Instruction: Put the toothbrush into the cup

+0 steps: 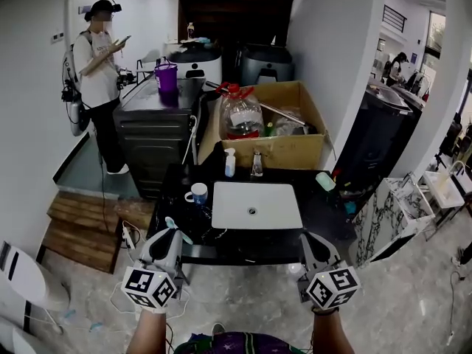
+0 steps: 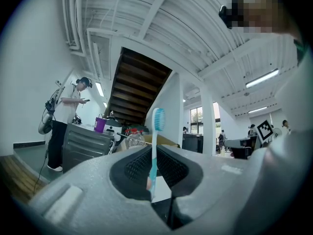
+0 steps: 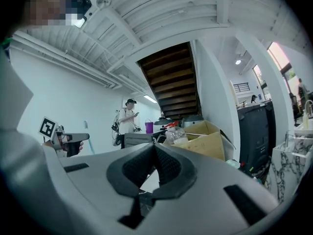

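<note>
My left gripper (image 1: 170, 232) hovers just in front of the black counter's (image 1: 171, 190) front left corner, shut on a light-blue toothbrush (image 1: 178, 229). In the left gripper view the toothbrush (image 2: 155, 146) stands upright between the closed pads of the left gripper (image 2: 153, 153), its bristle head well above them. A white cup (image 1: 197, 193) with a blue band stands on the counter, left of the white sink (image 1: 256, 205) and beyond the left gripper. My right gripper (image 1: 309, 237) is by the counter's front right edge; in its own view the right gripper (image 3: 153, 150) is shut with nothing in it.
A small spray bottle (image 1: 230, 162) and a pump bottle (image 1: 257, 164) stand behind the sink. Behind them a cardboard box (image 1: 295, 150) holds a big plastic jug (image 1: 240, 115). A person (image 1: 99, 72) stands at the far left by a grey cabinet (image 1: 153, 135). A marble stand (image 1: 394, 211) is at right.
</note>
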